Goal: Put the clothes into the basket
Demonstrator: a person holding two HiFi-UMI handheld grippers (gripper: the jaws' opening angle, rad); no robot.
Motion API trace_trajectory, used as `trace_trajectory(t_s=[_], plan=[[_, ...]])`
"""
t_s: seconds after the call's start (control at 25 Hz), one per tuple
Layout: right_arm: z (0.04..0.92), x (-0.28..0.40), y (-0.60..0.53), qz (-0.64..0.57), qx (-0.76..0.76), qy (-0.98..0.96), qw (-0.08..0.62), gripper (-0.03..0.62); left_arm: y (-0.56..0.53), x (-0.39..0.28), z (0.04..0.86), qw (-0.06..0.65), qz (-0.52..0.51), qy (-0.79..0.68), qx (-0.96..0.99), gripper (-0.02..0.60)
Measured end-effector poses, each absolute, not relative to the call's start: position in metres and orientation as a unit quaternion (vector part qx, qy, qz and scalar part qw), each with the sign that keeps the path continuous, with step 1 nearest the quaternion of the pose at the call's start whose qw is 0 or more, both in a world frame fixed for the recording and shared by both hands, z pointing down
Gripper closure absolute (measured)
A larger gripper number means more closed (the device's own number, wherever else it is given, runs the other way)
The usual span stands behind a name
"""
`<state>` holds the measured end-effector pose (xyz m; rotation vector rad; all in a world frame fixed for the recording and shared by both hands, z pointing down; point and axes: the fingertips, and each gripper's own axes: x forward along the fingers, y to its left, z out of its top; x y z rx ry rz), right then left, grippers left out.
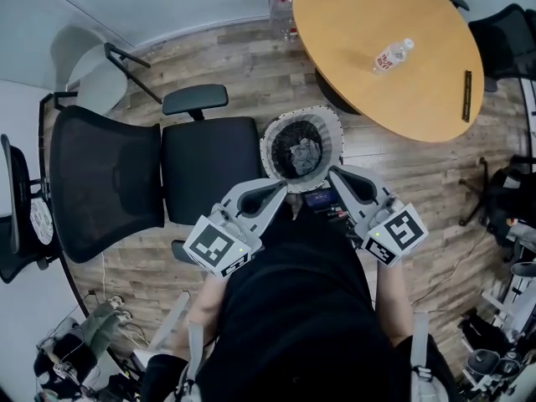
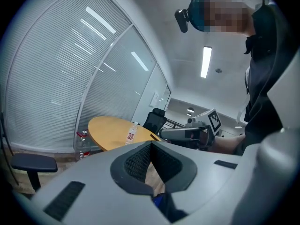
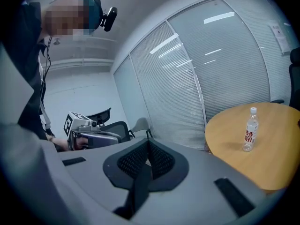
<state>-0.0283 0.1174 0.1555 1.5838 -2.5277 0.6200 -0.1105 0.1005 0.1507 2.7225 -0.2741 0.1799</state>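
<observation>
A round basket with a white rim [image 1: 270, 141] stands on the wooden floor in front of the person. Grey crumpled clothes [image 1: 304, 154] lie inside it. Both grippers are held close to the person's body, just on the near side of the basket. My left gripper [image 1: 282, 190] [image 2: 151, 145] is shut, its pads meeting with nothing between them. My right gripper [image 1: 334, 175] [image 3: 149, 143] is also shut and holds nothing that I can see. Each gripper view shows the other gripper: the right gripper [image 2: 190, 134] and the left gripper [image 3: 91, 138], both pointing roughly level.
A black office chair [image 1: 208, 167] with a mesh back [image 1: 105, 182] stands left of the basket. A round wooden table [image 1: 360, 23] with a water bottle [image 1: 392, 55] on it is at the upper right. More chairs [image 1: 507, 36] and cables line the room's edges.
</observation>
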Motion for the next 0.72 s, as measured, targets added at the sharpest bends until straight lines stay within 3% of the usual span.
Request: trace_trajectory(t_s=[0.72], plan=[[0.1573,-0.0314,0.1221,0.199,0.505,-0.838,0.060,0.577,0.1070,-0.1062,0.1565,0.202,0.074,-0.102,0.971,0.571]])
